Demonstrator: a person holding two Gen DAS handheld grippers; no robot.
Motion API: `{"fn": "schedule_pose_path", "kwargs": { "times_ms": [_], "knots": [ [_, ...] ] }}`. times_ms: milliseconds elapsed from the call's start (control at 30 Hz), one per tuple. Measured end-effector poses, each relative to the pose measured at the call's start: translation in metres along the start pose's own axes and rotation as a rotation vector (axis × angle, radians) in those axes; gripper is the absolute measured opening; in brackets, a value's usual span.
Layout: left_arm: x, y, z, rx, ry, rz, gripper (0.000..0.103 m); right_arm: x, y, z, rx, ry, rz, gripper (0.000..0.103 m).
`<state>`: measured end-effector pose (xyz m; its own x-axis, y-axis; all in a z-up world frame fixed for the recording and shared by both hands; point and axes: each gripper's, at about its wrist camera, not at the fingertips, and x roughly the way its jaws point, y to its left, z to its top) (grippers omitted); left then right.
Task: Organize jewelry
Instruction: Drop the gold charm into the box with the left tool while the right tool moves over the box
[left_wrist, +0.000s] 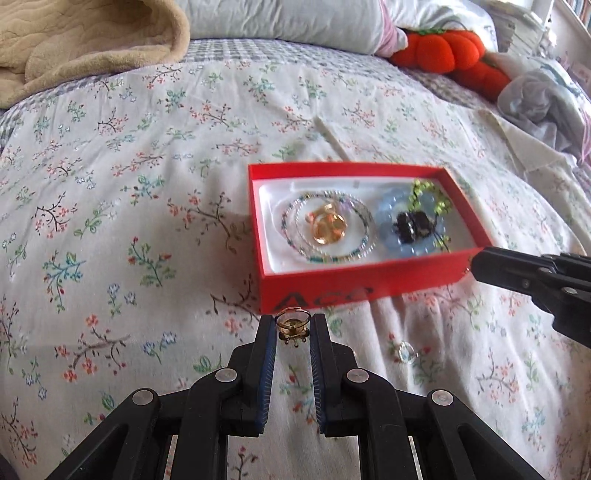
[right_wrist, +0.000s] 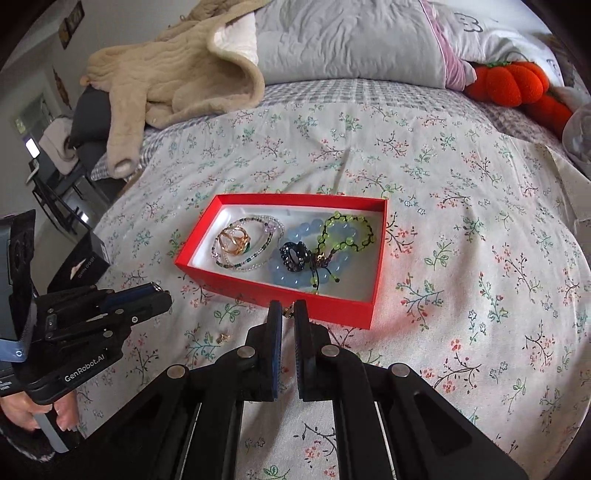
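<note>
A red box (left_wrist: 354, 284) (right_wrist: 280, 295) lies on the floral bedspread, lined in white. It holds beaded bracelets (right_wrist: 251, 240), a gold ring (right_wrist: 232, 240), a blue bead bracelet (right_wrist: 295, 277), a green bead bracelet (right_wrist: 347, 229) and a dark ring (right_wrist: 293, 256). My left gripper (left_wrist: 294, 325) is shut on a gold ring (left_wrist: 293, 325), held just in front of the box's near wall. My right gripper (right_wrist: 288, 308) is shut on a small gold piece (right_wrist: 288, 312) at the box's near wall. Each gripper also appears in the other view: right gripper (left_wrist: 480, 266), left gripper (right_wrist: 162, 295).
A small clear ring (left_wrist: 406, 350) and a tiny gold item (right_wrist: 222, 336) lie loose on the bedspread near the box. A black box (right_wrist: 85, 258) sits at the bed's left edge. A beige blanket (right_wrist: 177, 74), pillows and an orange pumpkin plush (right_wrist: 513, 83) lie at the back.
</note>
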<state>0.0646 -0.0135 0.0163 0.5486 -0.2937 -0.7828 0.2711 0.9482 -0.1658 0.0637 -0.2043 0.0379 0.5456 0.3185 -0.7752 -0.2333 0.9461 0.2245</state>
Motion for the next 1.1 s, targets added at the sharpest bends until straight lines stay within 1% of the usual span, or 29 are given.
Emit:
{"fn": "schedule_pose_path", "kwargs": {
  "times_ms": [100, 300, 567, 667, 700, 733, 767, 833, 967, 1100],
  "knots": [
    [0.004, 0.004, 0.009, -0.030, 0.003, -0.004, 0.013, -0.003, -0.001, 0.008, 0.026, -0.018, 0.002, 0.006],
    [0.007, 0.002, 0.029, -0.069, -0.042, -0.033, 0.013, -0.005, 0.000, 0.024, 0.059, -0.045, 0.013, 0.006],
    [0.032, 0.001, 0.040, -0.096, -0.014, -0.015, 0.013, 0.006, -0.005, 0.032, 0.086, -0.030, 0.003, 0.006],
    [0.038, 0.000, 0.043, -0.098, 0.009, -0.002, 0.014, 0.009, -0.007, 0.033, 0.090, -0.025, 0.000, 0.006],
    [0.038, 0.000, 0.043, -0.098, 0.014, -0.003, 0.015, 0.010, -0.007, 0.034, 0.089, -0.023, 0.000, 0.006],
    [0.038, -0.001, 0.044, -0.099, 0.016, -0.007, 0.021, 0.011, -0.007, 0.035, 0.087, -0.022, 0.000, 0.006],
    [0.037, -0.001, 0.044, -0.101, 0.013, -0.010, 0.030, 0.012, -0.007, 0.035, 0.086, -0.021, -0.005, 0.006],
    [0.033, -0.001, 0.044, -0.106, 0.001, -0.021, 0.037, 0.014, -0.007, 0.037, 0.086, -0.018, -0.011, 0.006],
    [0.024, -0.002, 0.042, -0.105, -0.002, -0.017, 0.039, 0.020, -0.004, 0.041, 0.082, -0.011, -0.011, 0.006],
    [0.012, -0.001, 0.039, -0.086, -0.013, 0.016, 0.045, 0.029, 0.002, 0.046, 0.061, 0.004, -0.018, 0.006]
  ]
}}
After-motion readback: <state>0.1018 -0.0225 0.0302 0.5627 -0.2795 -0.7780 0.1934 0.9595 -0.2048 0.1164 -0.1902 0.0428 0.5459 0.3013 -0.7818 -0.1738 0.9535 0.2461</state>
